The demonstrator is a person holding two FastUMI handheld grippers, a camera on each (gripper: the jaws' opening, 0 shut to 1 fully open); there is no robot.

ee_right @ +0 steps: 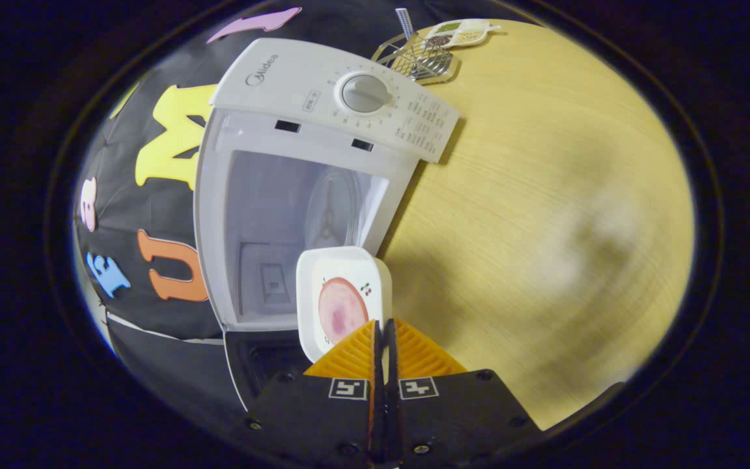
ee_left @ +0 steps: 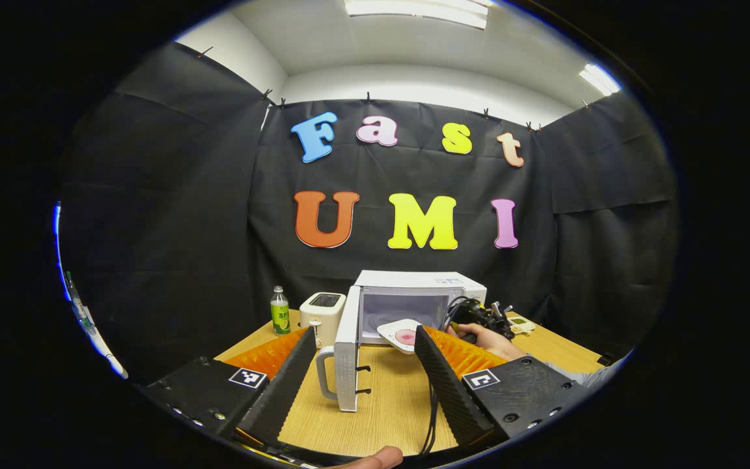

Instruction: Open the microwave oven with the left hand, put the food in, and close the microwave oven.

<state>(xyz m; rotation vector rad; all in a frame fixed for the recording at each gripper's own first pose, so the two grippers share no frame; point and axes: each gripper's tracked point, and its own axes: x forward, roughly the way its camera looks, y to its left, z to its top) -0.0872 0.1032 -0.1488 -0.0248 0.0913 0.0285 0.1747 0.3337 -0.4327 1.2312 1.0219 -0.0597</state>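
Observation:
The white microwave (ee_left: 420, 286) stands at the back of the wooden table with its door (ee_left: 347, 352) swung open toward me. My left gripper (ee_left: 365, 339) is open and holds nothing, a short way in front of the door. My right gripper (ee_right: 383, 329) is shut on the rim of a white square plate (ee_right: 342, 296) with a pink slice of food (ee_right: 341, 309) on it. The plate (ee_left: 401, 335) hangs at the mouth of the microwave cavity (ee_right: 297, 215), held by the right gripper (ee_left: 479, 316) and a hand (ee_left: 489, 339).
A white toaster (ee_left: 323, 311) and a green bottle (ee_left: 279, 311) stand left of the microwave. A metal rack (ee_right: 417, 58) and a small divided dish (ee_right: 463, 31) lie beyond the microwave's control side. The table (ee_right: 544, 195) is bare wood to the right.

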